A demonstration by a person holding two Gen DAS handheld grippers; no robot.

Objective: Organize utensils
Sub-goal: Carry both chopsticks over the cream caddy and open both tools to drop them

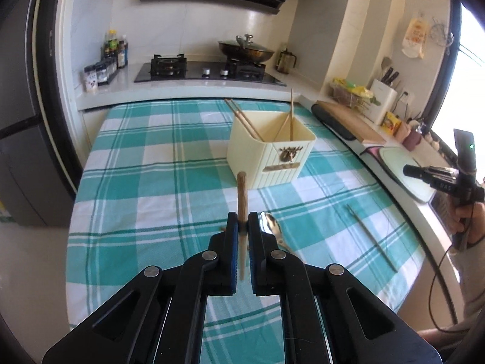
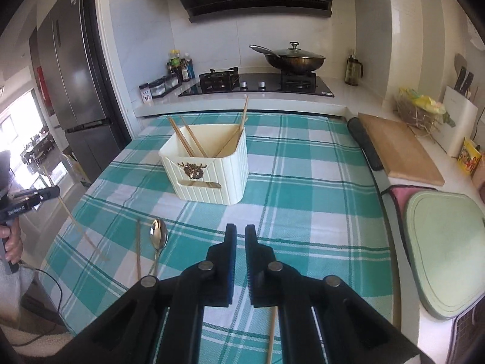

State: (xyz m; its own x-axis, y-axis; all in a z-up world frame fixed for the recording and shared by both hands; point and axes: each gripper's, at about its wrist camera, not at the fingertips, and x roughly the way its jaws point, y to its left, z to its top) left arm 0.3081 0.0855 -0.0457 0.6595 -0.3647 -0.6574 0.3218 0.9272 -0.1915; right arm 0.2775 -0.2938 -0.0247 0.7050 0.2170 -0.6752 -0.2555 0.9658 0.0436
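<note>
Where chopsticks (image 2: 188, 139) lean, cream holder (image 2: 209, 176)

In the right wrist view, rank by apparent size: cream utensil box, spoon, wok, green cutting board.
1. green cutting board, though nearness inflates it
2. cream utensil box
3. wok
4. spoon

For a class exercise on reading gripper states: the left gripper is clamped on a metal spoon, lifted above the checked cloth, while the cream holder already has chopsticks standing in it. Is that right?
Not quite. The left gripper is clamped on a wooden chopstick, not a spoon; the left wrist view shows it. The metal spoon lies on the checked cloth. The cream holder does hold chopsticks.
</note>
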